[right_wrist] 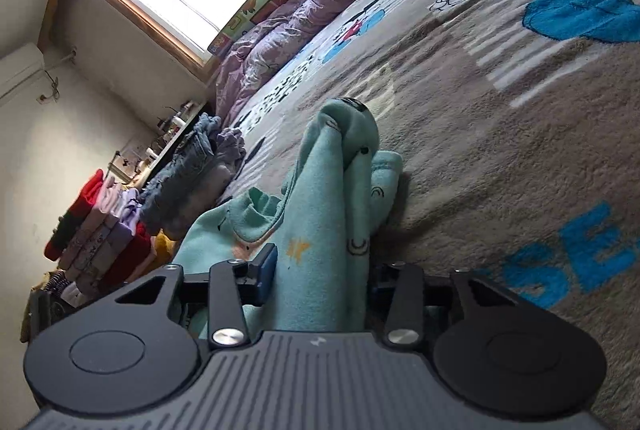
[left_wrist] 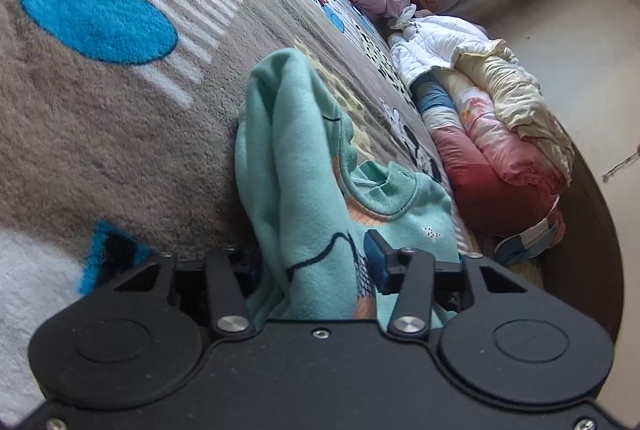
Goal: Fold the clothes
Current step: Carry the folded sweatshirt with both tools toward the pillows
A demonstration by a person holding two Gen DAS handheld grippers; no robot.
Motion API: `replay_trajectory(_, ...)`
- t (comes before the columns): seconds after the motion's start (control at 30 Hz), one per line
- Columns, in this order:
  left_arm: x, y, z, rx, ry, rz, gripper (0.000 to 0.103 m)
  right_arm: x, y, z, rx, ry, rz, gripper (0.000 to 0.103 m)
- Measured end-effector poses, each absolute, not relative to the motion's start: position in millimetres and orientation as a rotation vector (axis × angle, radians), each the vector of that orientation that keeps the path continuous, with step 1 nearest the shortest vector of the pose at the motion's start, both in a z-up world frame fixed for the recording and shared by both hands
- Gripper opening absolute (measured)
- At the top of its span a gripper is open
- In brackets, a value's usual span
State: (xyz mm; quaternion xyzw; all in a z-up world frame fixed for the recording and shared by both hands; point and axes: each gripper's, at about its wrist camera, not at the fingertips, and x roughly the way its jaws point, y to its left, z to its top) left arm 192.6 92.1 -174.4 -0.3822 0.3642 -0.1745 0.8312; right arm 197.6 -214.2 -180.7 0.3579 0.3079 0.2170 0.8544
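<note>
Fingers of left gripper [left_wrist: 316, 266] and right gripper [right_wrist: 320, 270] pinch bunched sweatshirt [left_wrist: 296, 166]; spread it taut, level above bed [left_wrist: 120, 118].

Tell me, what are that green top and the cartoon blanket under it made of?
The green top looks like soft fleece or brushed cotton knit: matte, slightly fuzzy, falling in thick, rounded folds. Both the left gripper and right gripper pinch it. The blanket looks like plush pile, probably synthetic: short tufted fibres, no sheen.
</note>
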Motion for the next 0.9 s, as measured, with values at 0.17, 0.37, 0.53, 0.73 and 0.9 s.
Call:
replay_trajectory(0.17, 182.2, 98.3, -168.0, -0.925, 0.743, -0.425, 0.038, 184.9, -231.4, -179.2, 0.855, 0.602, 0.488, 0.039)
replay_trajectory(0.37, 175.0, 71.9, -148.2, -0.947, 0.701, -0.555, 0.036, 152.1, -281.2, -171.4, 0.958, 0.479, 0.463, 0.039)
replay_trajectory(0.53, 190.8, 4.9, -135.7, -0.918, 0.728, -0.701, 0.036, 111.1, -351.1, -168.5, 1.019, 0.324, 0.335, 0.039)
replay_trajectory(0.73, 229.1, -116.9, -126.5, -0.894, 0.825, -0.925, 0.036, 62.0, -434.9, -165.1, 1.083, 0.136, 0.18, 0.039)
replay_trajectory(0.9, 251.6, -223.5, -121.1, -0.832, 0.892, -1.089, 0.036, 19.6, -501.6, -173.7, 1.124, -0.006, 0.02, 0.039)
